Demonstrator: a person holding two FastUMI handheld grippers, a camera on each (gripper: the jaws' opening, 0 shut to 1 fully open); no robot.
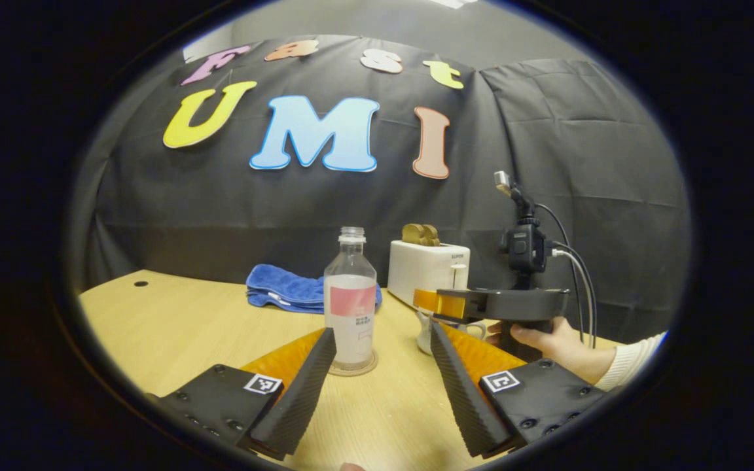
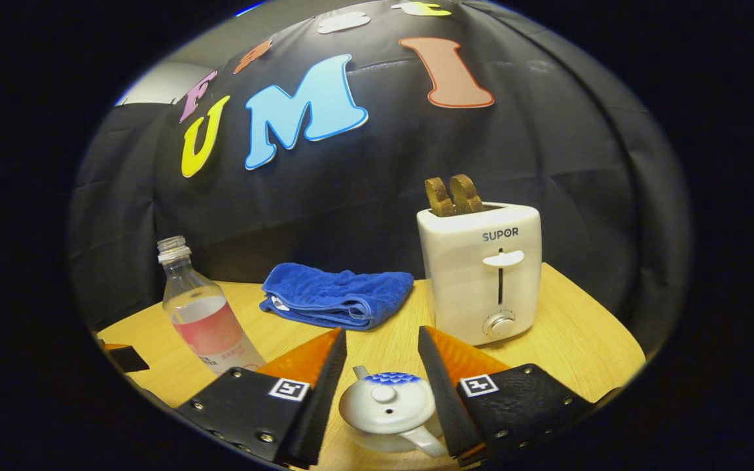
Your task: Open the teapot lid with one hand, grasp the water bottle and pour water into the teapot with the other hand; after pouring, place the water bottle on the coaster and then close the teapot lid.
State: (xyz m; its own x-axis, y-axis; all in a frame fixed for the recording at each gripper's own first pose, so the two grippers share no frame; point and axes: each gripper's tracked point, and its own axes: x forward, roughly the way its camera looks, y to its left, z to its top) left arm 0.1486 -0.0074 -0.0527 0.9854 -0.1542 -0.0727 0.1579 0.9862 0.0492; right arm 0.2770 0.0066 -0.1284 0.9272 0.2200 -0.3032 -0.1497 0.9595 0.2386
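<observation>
Judging from how things lie, the task looks nearly finished: the water bottle (image 1: 350, 307) stands upright and uncapped on the coaster (image 1: 353, 368), and the lid (image 2: 388, 396) sits on the teapot (image 2: 392, 411), so pouring and the set-down appear done, and the lid seems to be back on. What is left, by my reading, is only to draw both tools clear. In the left gripper view, the left hand-held gripper (image 1: 383, 366) has its jaws spread wide with nothing between them; the bottle stands just ahead of its fingertips, between the two fingers' lines but apart from both. In the right gripper view, the right hand-held gripper (image 2: 382, 366) is also parted and holds nothing; the teapot sits low between its fingers, the lid knob about midway and untouched, the handle pointing back toward the camera. Farther back on the bench (image 2: 567, 333) are a white toaster (image 2: 482, 271) and a folded blue towel (image 2: 338, 296), both well apart from the teapot.
</observation>
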